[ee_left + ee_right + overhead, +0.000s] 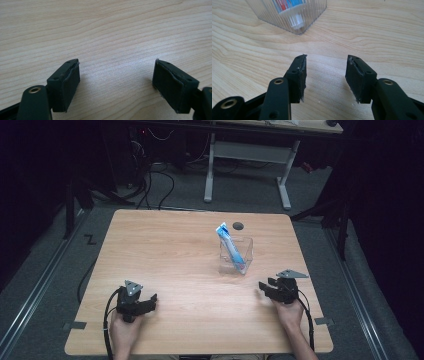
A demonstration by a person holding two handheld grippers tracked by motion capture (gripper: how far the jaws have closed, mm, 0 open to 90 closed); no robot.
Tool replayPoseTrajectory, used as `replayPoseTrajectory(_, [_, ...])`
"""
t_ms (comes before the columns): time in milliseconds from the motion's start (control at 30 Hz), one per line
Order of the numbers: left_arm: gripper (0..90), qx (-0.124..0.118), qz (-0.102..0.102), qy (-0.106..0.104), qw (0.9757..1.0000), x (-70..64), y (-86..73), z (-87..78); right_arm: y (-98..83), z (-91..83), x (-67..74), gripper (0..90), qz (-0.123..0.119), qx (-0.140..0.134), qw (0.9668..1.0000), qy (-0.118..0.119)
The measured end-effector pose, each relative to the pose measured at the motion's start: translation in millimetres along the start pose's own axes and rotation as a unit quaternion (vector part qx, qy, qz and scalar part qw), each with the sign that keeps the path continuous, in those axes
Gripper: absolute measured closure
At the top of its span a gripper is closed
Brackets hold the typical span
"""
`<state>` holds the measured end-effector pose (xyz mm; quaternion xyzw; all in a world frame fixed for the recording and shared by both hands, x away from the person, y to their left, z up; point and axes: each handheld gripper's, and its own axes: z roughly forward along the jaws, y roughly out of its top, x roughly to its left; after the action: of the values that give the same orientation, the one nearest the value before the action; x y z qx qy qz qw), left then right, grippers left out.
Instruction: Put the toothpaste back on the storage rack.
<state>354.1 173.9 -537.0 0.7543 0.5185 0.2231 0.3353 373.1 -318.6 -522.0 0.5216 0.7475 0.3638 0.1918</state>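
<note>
One tube [231, 246] stood slanted in the clear box [244, 251] in the high view, its white cap end down and its flat blue end poking above the rim. The box sat toward the worktop's [175, 250] far right, short of the small round hole near the far edge. Nothing else lay loose on the wood, so the work looked done or close to it: the tube was already in, and both hands sat back near the near edge, well apart from the box. The left claw [151, 301] rested by the near left corner, the right claw [265, 287] by the near right edge, pointing inward.

In the left gripper view the left claw [116, 75] stood wide apart over bare wood, gripping nothing.

In the right gripper view the right claw [325, 75] was also apart and empty, low over the worktop. Beyond it rose a corner of the ribbed box [312, 13], and through its wall the tube's [292, 10] white cap showed near the bottom, with red and blue print above. What was left, by my reading, was at most letting the hands settle.
</note>
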Motion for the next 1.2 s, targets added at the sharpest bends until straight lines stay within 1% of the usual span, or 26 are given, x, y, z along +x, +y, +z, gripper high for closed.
replayPoseTrajectory(333, [22.3, 0.000, 0.000, 0.000, 1.0000, 0.1, 0.0, 0.0, -2.1, 5.9, 4.7, 50.4, -0.022, 0.006, 0.9996, -0.013])
replayPoseTrajectory(400, [22.3, 0.000, 0.000, 0.000, 1.0000, 0.1, 0.0, 0.0, -2.4, 7.0, 5.8, 50.2, -0.022, 0.009, 0.9996, -0.016])
replayPoseTrajectory(533, [22.3, 0.000, 0.000, 0.000, 1.0000, 0.1, 0.0, 0.0, -2.9, 8.8, 7.5, 49.2, -0.030, 0.011, 0.9993, -0.020])
replayPoseTrajectory(700, [22.3, 0.000, 0.000, 0.000, 1.0000, 0.1, 0.0, 0.0, -3.1, 10.1, 8.8, 48.4, -0.031, 0.009, 0.9992, -0.024])
replayPoseTrajectory(800, [22.3, 0.000, 0.000, 0.000, 1.0000, 0.1, 0.0, 0.0, -2.8, 11.4, 11.3, 46.3, -0.052, 0.010, 0.9981, -0.032])
replayPoseTrajectory(833, [22.3, 0.000, 0.000, 0.000, 1.0000, 0.0, 0.0, 0.0, -2.6, 11.5, 11.0, 45.7, -0.049, 0.011, 0.9983, -0.031])
replayPoseTrajectory(933, [22.3, 0.000, 0.001, 0.000, 1.0000, 0.1, -0.1, -0.1, -2.2, 12.1, 10.3, 43.1, -0.048, 0.012, 0.9982, -0.034])
replayPoseTrajectory(967, [22.3, 0.000, 0.001, 0.000, 1.0000, 0.1, -0.1, -0.1, -2.2, 12.0, 10.4, 42.9, -0.045, 0.013, 0.9983, -0.034])
replayPoseTrajectory(1000, [22.3, 0.000, 0.001, 0.000, 1.0000, 0.1, -0.1, -0.1, -2.1, 12.3, 10.1, 42.6, -0.048, 0.012, 0.9982, -0.034])
replayPoseTrajectory(1200, [22.3, 0.000, 0.000, 0.000, 1.0000, 0.0, -0.1, 0.0, -2.0, 12.4, 10.7, 41.9, -0.045, 0.013, 0.9983, -0.035])
